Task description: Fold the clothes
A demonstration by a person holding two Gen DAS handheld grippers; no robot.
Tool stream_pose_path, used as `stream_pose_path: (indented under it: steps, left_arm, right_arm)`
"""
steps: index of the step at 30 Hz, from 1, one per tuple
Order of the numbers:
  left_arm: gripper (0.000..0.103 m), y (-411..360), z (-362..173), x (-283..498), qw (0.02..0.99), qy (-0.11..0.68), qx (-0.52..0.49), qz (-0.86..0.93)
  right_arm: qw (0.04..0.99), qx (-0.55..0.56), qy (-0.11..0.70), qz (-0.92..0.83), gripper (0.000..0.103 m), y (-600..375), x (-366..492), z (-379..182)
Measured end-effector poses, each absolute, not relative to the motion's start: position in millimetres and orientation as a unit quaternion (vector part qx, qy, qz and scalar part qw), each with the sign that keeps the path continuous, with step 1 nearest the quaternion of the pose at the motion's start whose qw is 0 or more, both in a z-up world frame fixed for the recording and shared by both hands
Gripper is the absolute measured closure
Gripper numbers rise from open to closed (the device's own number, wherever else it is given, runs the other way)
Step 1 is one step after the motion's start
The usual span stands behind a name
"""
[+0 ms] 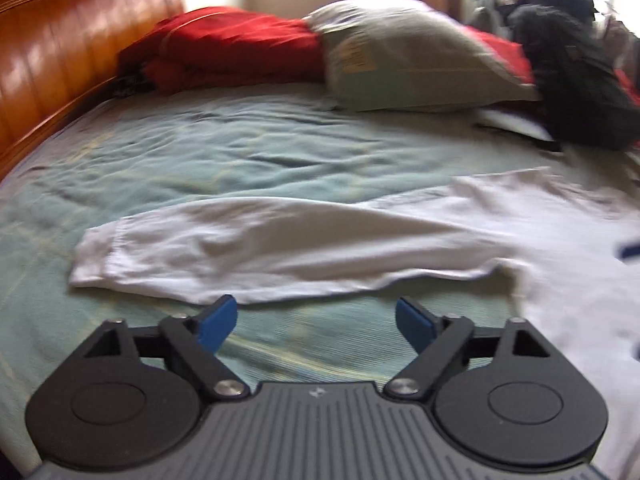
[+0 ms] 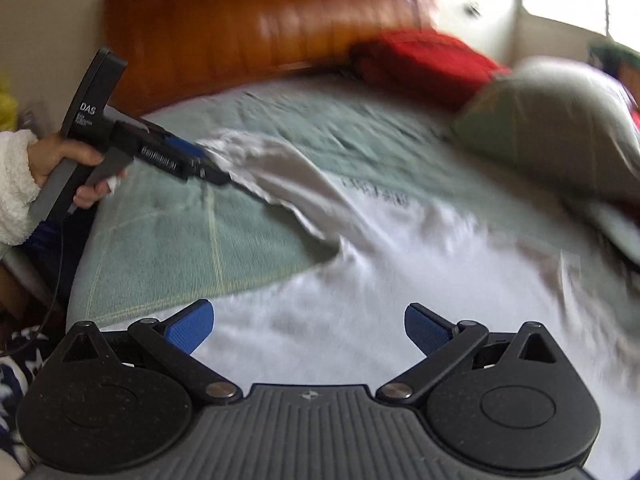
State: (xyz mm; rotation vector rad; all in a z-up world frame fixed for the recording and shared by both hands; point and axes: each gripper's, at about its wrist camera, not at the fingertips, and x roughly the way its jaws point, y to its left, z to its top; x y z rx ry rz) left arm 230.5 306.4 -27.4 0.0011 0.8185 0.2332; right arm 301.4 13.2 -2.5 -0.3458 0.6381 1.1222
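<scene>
One white garment (image 1: 280, 248), rumpled, sleeve stretched across the green bedspread (image 1: 200, 152) toward the headboard (image 1: 60, 60) edge. Two grippers, left gripper (image 1: 316, 322) and right gripper (image 2: 309, 326), fingers apart, empty.

Black grippers, blue fingers (image 2: 192, 326), fluffy white sleeve (image 2: 14, 184).

Left wrist camera: sat behind my left gripper (image 1: 316, 322), low over the green bedspread (image 1: 200, 152), facing across the bed toward the grey pillow (image 1: 400, 60) and red blanket (image 1: 240, 40), with the white garment (image 1: 260, 248) close ahead. Right wrist camera: sat behind my right gripper (image 2: 310, 330), higher, I think, though blur made it hard to judge, facing the wooden headboard (image 2: 260, 24). Both shared bedspread, garment, pillow, blanket and headboard.
</scene>
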Motion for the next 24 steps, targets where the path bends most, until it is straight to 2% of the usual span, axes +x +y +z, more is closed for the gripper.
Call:
stream_pose_path:
  steps: [2, 6, 10, 12, 14, 17, 24]
  left_arm:
    - [0.012, 285.3, -25.2, 224.1, 0.915, 0.391, 0.013, 0.097]
    - [0.009, 243.1, -20.8, 211.3, 0.922, 0.379, 0.038, 0.066]
    - [0.009, 228.6, -24.7, 209.6, 0.923, 0.381, 0.017, 0.06]
    - [0.009, 226.2, -27.7, 208.8, 0.923, 0.381, 0.0, 0.063]
    - [0.009, 225.3, -30.6, 207.2, 0.923, 0.379, -0.018, 0.071]
    - [0.009, 224.0, -33.6, 204.1, 0.924, 0.374, -0.037, 0.072]
    - [0.009, 223.0, -39.4, 204.5, 0.924, 0.373, -0.052, 0.066]
  right_arm:
    - [0.781, -0.182, 0.277, 0.528, 0.0, 19.8, 314.4, 1.8]
    - [0.781, -0.188, 0.29, 0.52, 0.0, 36.2, 354.9, 8.3]
    - [0.781, -0.206, 0.293, 0.511, 0.005, 57.9, 393.3, 6.3]
    - [0.779, -0.229, 0.289, 0.508, 0.011, 70.0, 408.8, 2.2]
    - [0.777, -0.249, 0.294, 0.497, 0.031, 84.2, 425.4, -3.6]
    - [0.77, -0.253, 0.309, 0.498, 0.052, 104.0, 452.5, -11.7]
    - [0.743, -0.244, 0.324, 0.532, 0.052, 149.0, 494.9, -34.5]
